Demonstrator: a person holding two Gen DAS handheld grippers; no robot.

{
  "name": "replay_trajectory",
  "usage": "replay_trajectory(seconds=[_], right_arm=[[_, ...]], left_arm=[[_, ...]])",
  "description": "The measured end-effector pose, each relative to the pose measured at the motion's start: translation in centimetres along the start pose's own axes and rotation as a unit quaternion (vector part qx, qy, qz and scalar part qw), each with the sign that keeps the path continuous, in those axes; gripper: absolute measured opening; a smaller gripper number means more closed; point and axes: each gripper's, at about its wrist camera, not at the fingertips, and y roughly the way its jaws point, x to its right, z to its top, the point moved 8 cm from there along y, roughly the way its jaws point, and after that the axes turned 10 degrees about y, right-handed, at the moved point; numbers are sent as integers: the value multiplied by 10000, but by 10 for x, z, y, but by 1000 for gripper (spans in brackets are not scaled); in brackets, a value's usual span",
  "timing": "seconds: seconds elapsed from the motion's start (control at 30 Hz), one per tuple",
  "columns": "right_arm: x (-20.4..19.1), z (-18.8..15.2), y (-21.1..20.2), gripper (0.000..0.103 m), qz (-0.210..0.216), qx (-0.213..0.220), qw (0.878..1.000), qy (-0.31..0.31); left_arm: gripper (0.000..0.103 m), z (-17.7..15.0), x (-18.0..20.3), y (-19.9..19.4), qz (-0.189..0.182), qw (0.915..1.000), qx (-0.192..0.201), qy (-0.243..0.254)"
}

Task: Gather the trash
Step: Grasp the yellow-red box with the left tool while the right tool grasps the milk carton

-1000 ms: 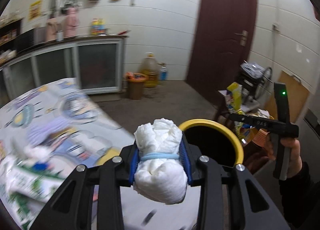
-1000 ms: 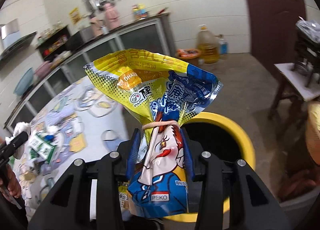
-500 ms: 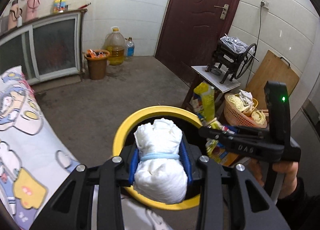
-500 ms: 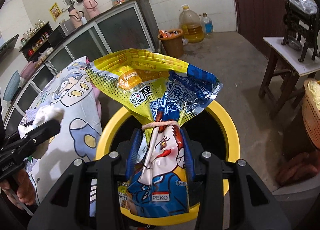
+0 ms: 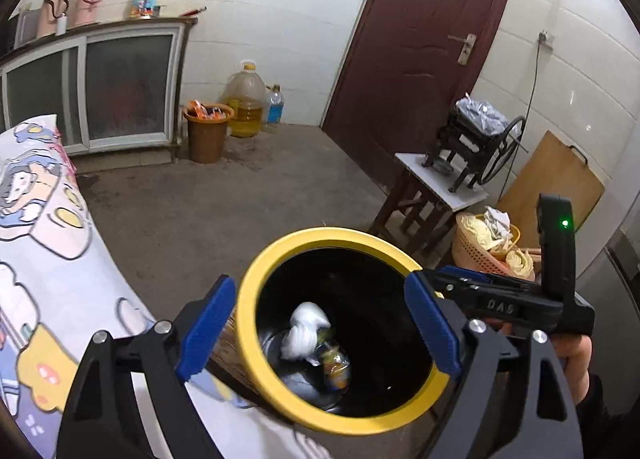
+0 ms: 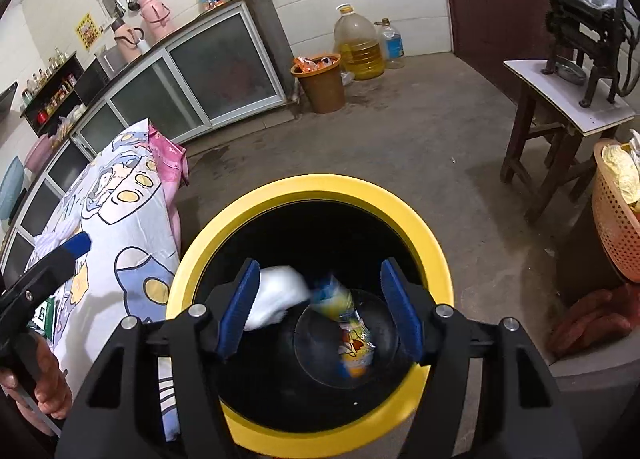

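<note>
A black bin with a yellow rim (image 5: 276, 259) (image 6: 436, 243) stands on the floor beside the table. My left gripper (image 5: 316, 323) hangs over its mouth, its jaws opening and wide apart, with nothing pressed between the blue pads. A white tissue wad (image 5: 306, 329) (image 6: 278, 295) and a yellow and blue snack bag (image 5: 334, 363) (image 6: 350, 329), both blurred, are loose inside the bin. My right gripper (image 6: 320, 307) is also above the bin; its jaws are opening and the pads touch neither piece. The right gripper's black body (image 5: 516, 301) shows at the right in the left wrist view.
A table with a cartoon-print cloth (image 5: 44, 259) (image 6: 128, 219) lies left of the bin. An orange-brown bin (image 5: 207, 131), oil jugs (image 5: 245, 103), a stool with a black machine (image 5: 444, 183), an orange basket (image 6: 618, 219) and a dark red door (image 5: 424, 59) ring the concrete floor.
Both grippers opened and let go: the tissue wad and the snack bag left the pads and now sit blurred inside the bin. Both grippers came lower over the bin's mouth.
</note>
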Motion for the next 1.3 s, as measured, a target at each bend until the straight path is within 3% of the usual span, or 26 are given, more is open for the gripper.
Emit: replay_trajectory(seconds=[0.17, 0.33, 0.43, 0.57, 0.67, 0.77, 0.83, 0.93, 0.97, 1.1, 1.2, 1.3], right_arm=[[-14, -4, -22, 61, 253, 152, 9993, -239], [-71, -19, -43, 61, 734, 365, 9902, -1131], [-121, -36, -50, 61, 1079, 438, 9774, -1764], [-193, -63, -48, 61, 1677, 294, 9563, -2379], [-245, -90, -41, 61, 1941, 171, 9383, -2856], [-288, -116, -38, 61, 2250, 50, 9191, -3234], [-320, -136, -37, 61, 2473, -52, 9024, -3530], [-360, -164, -35, 61, 2715, -181, 8768, -3965], [-375, -173, -33, 61, 2760, -200, 8683, -4116], [-409, -193, -27, 61, 2939, -351, 8453, -4448], [-431, -203, -18, 62, 3006, -503, 8313, -4648], [-445, -214, -8, 63, 2999, -623, 8198, -4838]], left_arm=[[83, -11, -18, -51, 90, 9995, 278, 153], [83, -39, -43, -133, 169, 9971, 554, 491], [88, -66, -62, -194, 607, 9934, 653, 719], [94, -101, -89, -264, 1467, 9845, 663, 693], [95, -136, -113, -310, 2146, 9752, 514, 174], [95, -177, -134, -349, 2739, 9595, 331, -562], [95, -195, -140, -363, 2841, 9545, 271, -866], [95, -225, -151, -377, 3154, 9395, 63, -1333], [95, -234, -157, -379, 3181, 9349, 9, -1575], [95, -256, -171, -380, 2899, 9298, 83, -2268], [95, -259, -181, -377, 2877, 9233, 90, -2544], [95, -257, -185, -371, 2736, 9224, 91, -2725]])
